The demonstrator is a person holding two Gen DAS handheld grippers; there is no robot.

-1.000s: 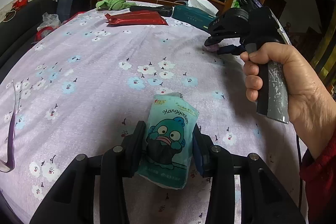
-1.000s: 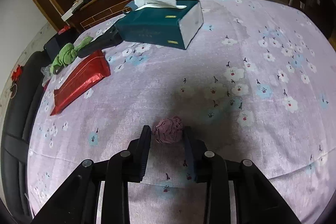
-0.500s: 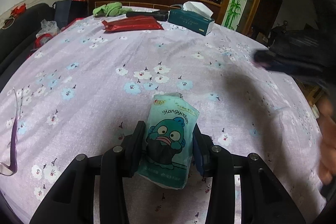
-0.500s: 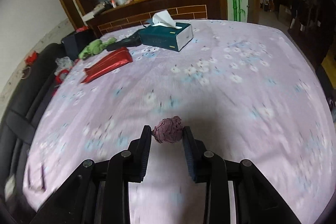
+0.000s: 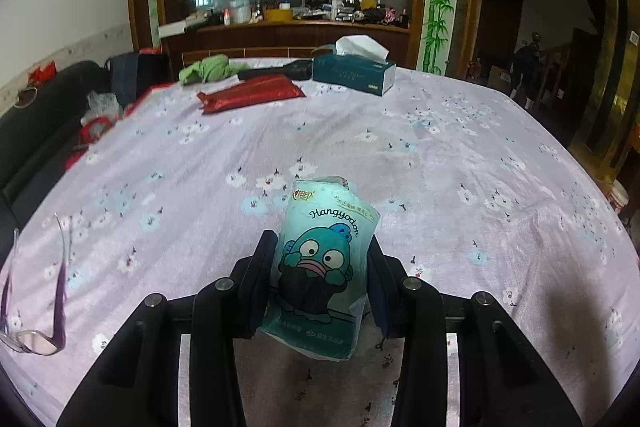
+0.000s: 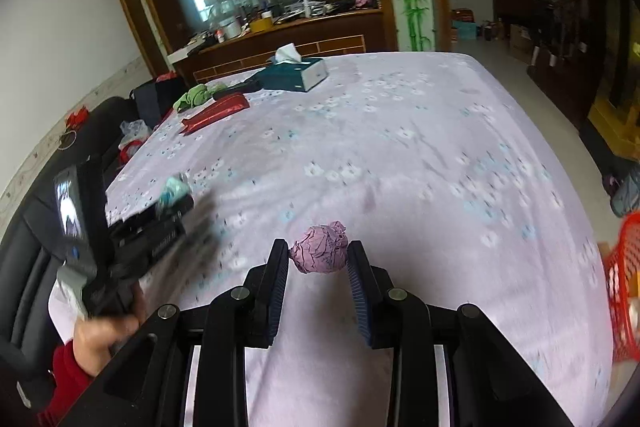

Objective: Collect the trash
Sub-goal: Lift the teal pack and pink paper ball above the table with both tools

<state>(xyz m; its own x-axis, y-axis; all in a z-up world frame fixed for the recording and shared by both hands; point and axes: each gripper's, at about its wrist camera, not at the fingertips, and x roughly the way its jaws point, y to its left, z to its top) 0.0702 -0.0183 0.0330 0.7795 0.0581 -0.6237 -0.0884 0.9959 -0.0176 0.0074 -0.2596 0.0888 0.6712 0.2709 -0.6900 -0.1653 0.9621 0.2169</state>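
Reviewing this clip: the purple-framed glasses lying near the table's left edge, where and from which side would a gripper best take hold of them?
Judging from the left wrist view, the glasses lie with temple arms unfolded and pointing away. Probably best to pinch the bridge or the frame front from above, jaws spanning its thin depth; the slim arms could flex or slip. The left gripper is occupied with the tissue pack.

Desk [image 5: 460,147] w/ lilac floral cloth. Far end: teal tissue box [image 5: 354,77], red foil pouch [image 5: 250,93] beside it, green cloth [image 5: 208,69] behind. Purple glasses [image 5: 36,315] near left edge. Red basket [image 6: 622,287] off right edge.
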